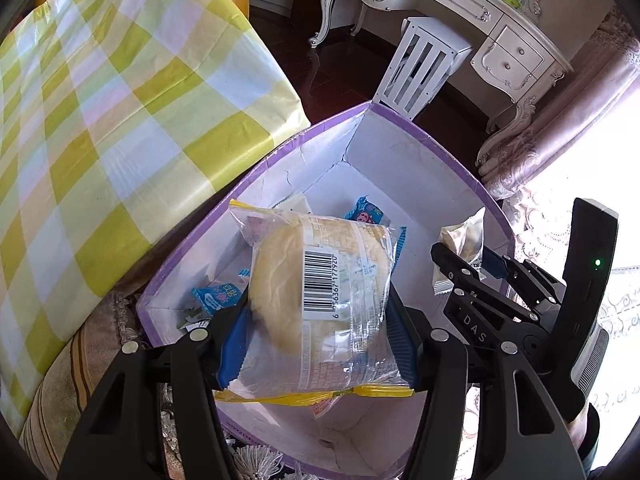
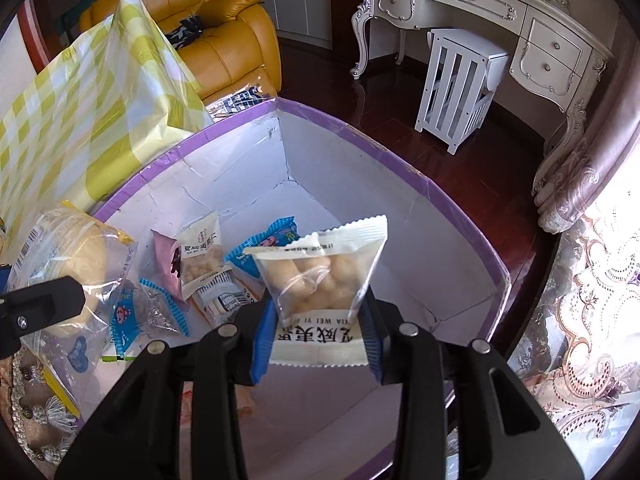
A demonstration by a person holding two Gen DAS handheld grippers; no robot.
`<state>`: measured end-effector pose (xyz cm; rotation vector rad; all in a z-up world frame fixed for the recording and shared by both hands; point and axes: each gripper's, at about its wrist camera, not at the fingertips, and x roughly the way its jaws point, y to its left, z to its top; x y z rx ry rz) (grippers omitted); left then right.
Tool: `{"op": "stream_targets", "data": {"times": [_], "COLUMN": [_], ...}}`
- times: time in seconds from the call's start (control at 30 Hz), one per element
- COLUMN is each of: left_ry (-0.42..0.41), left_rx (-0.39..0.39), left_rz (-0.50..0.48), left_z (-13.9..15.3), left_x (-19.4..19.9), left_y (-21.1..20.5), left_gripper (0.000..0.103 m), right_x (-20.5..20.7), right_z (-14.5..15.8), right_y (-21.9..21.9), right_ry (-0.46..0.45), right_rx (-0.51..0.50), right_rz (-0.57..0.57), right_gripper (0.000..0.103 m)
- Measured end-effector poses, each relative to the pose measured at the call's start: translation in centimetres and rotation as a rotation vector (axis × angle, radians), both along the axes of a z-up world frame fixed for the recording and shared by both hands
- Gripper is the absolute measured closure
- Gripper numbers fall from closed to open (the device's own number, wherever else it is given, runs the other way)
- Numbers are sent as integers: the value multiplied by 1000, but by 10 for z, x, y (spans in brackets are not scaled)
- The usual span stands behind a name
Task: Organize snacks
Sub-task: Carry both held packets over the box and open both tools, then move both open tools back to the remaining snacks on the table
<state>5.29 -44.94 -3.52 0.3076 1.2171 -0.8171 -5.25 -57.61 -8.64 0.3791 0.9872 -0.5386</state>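
My left gripper is shut on a clear-wrapped bread bun with a barcode and holds it over the open white box with a purple rim. My right gripper is shut on a small white packet of puffed snacks and holds it over the same box. In the left wrist view the right gripper is at the box's right side with its packet. In the right wrist view the bun is at the left. Several small packets lie on the box floor, among them blue ones and a white one.
A table with a yellow-checked cloth stands left of the box. A yellow leather armchair is behind it. A white dressing table and a white slatted stool stand on the dark wood floor beyond. A lace curtain hangs at the right.
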Motion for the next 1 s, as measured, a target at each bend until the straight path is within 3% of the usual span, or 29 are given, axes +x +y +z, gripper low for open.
{"op": "stream_targets", "data": {"times": [0.1, 0.17, 0.27, 0.67, 0.8, 1.0], "left_ry": [16, 24, 18, -15, -37, -69], "left_rx": [10, 11, 2, -52, -78, -111], "left_rz": [3, 11, 16, 62, 100, 191], "left_z": [-4, -5, -2, 15, 24, 36], "left_x": [2, 5, 5, 10, 18, 42], "left_y": [-2, -1, 1, 18, 34, 68], "left_gripper": [44, 42, 34, 34, 34, 34], "right_x": [-3, -3, -2, 7, 16, 36], "right_z": [1, 3, 6, 21, 32, 51], "right_y": [-3, -4, -3, 10, 22, 49], "right_ry": [-6, -11, -15, -25, -35, -59], "right_rx": [2, 0, 2, -8, -27, -37], "right_rz": [-10, -13, -9, 29, 56, 118], "right_gripper": [46, 42, 39, 37, 30, 28]}}
